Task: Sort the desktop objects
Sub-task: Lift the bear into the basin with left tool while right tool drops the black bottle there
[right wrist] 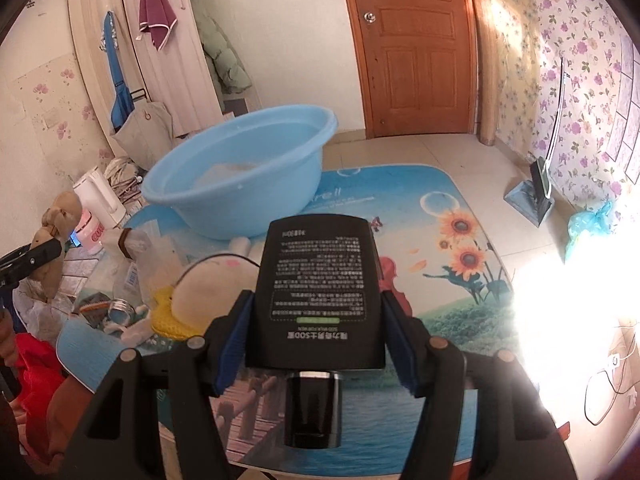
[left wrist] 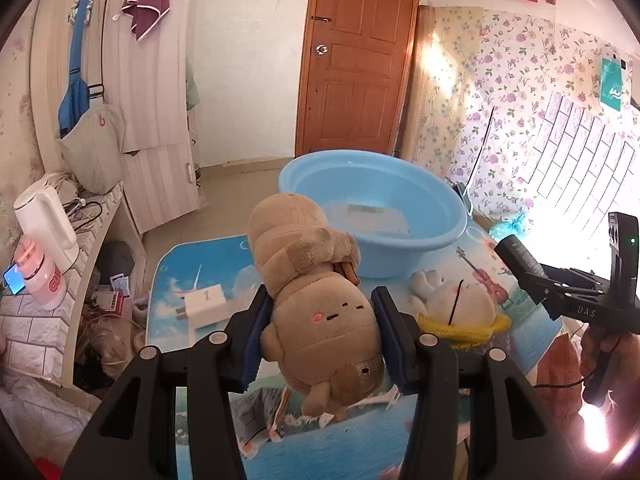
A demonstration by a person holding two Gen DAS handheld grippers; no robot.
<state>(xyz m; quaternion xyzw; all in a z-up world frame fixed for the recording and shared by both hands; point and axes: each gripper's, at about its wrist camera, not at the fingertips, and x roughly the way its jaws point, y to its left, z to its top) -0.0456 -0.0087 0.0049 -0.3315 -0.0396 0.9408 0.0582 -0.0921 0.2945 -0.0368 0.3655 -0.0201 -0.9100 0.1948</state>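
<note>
My left gripper is shut on a brown plush toy, which hangs head down above the printed table mat. Its blue pads press into both of the toy's sides. My right gripper is shut on a black bottle with a printed label, held above the mat. A light blue basin stands at the far side of the table with a pale flat item in it. Beside it lies a white plush with a yellow scarf. In the right wrist view the brown plush shows at the far left.
A white charger block lies on the mat's left part, and paper sachets lie near its front edge. A white kettle and a pink cup stand on a side ledge. A round jar lid and wrappers lie left of the white plush.
</note>
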